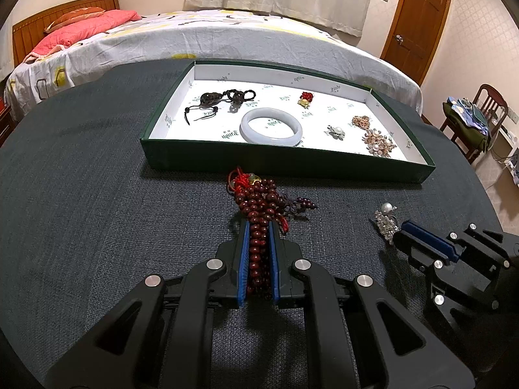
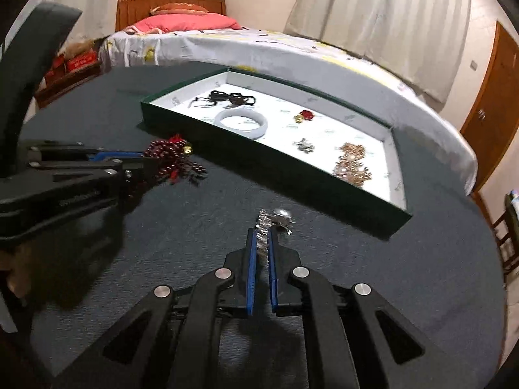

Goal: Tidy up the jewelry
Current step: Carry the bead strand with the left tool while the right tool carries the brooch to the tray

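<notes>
Now both tongs are clenched: left tongs (image 1: 259, 227) on dark red wooden beads (image 1: 261, 201), right tongs (image 2: 262, 236) on a silver pearl brooch (image 2: 275, 218); next, carry them into the green tray (image 1: 285, 162).

I see a worktop (image 1: 97, 194) of rough, matt woven cloth. The bead string (image 1: 259, 214) looks glossy; the bangle (image 1: 271, 127) smooth, polished.

Counter (image 1: 81, 194): dark woven cloth surface. Directly on it: green tray (image 1: 285, 162), white-lined, far centre; red bead strand (image 1: 259, 207), near the tray's front wall; pearl-and-crystal brooch (image 1: 386, 220), near right.
</notes>
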The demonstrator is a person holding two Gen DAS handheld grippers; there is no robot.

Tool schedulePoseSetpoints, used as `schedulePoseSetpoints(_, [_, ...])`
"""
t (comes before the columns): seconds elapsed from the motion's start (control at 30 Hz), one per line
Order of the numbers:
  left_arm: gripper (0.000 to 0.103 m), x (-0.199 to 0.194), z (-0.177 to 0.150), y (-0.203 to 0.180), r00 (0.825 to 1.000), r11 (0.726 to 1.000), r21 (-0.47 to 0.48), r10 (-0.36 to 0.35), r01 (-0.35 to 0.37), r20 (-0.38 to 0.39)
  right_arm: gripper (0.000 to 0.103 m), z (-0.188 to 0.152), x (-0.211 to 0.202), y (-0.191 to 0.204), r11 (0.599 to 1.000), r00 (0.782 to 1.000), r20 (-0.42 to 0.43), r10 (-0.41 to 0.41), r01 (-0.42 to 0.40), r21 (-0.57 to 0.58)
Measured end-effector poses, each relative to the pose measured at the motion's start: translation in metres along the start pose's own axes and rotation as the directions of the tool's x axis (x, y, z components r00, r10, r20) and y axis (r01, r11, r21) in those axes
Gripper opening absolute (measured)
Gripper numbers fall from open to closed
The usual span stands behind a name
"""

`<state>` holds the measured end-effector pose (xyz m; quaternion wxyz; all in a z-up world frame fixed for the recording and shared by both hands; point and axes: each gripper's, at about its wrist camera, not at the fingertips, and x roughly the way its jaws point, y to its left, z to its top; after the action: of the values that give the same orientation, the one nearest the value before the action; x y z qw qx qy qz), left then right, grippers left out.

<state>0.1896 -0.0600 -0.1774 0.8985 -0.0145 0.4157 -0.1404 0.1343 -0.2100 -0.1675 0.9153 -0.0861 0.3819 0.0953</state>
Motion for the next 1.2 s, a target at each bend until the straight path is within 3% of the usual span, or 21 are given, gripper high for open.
schedulePoseSetpoints(0.13, [0.012,0.000,0.000,0.000,1.000,1.000,0.000,0.000,0.000,0.000,0.008,0.001,-0.004,-0.021,0.983,0.994,0.026,0.103,-0.106,0.149])
schedulePoseSetpoints(0.23, [0.012,0.000,0.000,0.000,1.000,1.000,-0.002,-0.001,0.001,0.000,0.008,0.000,-0.003,-0.040,0.957,0.992,0.040,0.124,-0.130,0.261])
schedulePoseSetpoints(0.33, [0.011,0.000,0.000,0.000,1.000,1.000,-0.002,-0.002,0.002,0.000,0.008,-0.001,0.006,-0.050,0.944,0.994,0.002,0.112,-0.107,0.311])
schedulePoseSetpoints(0.67, [0.011,0.002,0.000,0.001,1.000,1.000,-0.002,-0.002,0.002,-0.002,0.006,0.002,0.024,-0.039,0.962,0.989,-0.070,0.127,-0.105,0.253])
schedulePoseSetpoints(0.83, [0.012,0.003,-0.001,0.001,1.000,1.000,-0.002,0.000,0.000,-0.006,0.004,0.017,-0.007,-0.036,0.970,0.996,0.036,0.079,-0.085,0.228])
schedulePoseSetpoints(0.93, [0.012,0.005,-0.001,0.002,1.000,1.000,-0.005,-0.002,0.002,-0.005,0.004,0.018,-0.009,-0.044,0.954,0.992,0.064,0.113,-0.126,0.271])
schedulePoseSetpoints(1.0, [0.012,0.005,-0.001,0.002,1.000,1.000,-0.005,-0.002,0.002,-0.006,0.004,0.016,-0.004,-0.035,0.985,0.999,0.040,0.010,-0.017,0.173])
schedulePoseSetpoints(1.07, [0.012,0.006,-0.001,0.002,1.000,1.000,-0.005,-0.003,0.003,-0.006,0.004,0.012,-0.001,-0.046,0.968,0.998,0.036,0.053,-0.061,0.244])
schedulePoseSetpoints(1.1, [0.012,0.006,-0.001,0.002,1.000,1.000,-0.004,-0.002,0.002,-0.007,0.004,0.011,0.000,-0.040,0.976,0.998,0.029,0.051,-0.056,0.212])
schedulePoseSetpoints(1.13, [0.012,0.007,-0.001,0.002,1.000,1.000,-0.004,-0.002,0.002,-0.008,0.004,0.010,0.000,-0.026,0.995,0.999,0.033,-0.010,0.007,0.100])
schedulePoseSetpoints(1.17, [0.012,0.006,-0.001,0.002,1.000,1.000,-0.006,-0.003,0.003,-0.009,0.004,0.009,0.001,-0.024,0.997,0.999,0.037,-0.034,0.031,0.071])
schedulePoseSetpoints(1.2, [0.012,0.006,-0.001,0.002,1.000,1.000,-0.008,-0.004,0.004,-0.009,0.004,0.008,0.006,-0.040,0.981,0.998,0.025,0.054,-0.058,0.186])
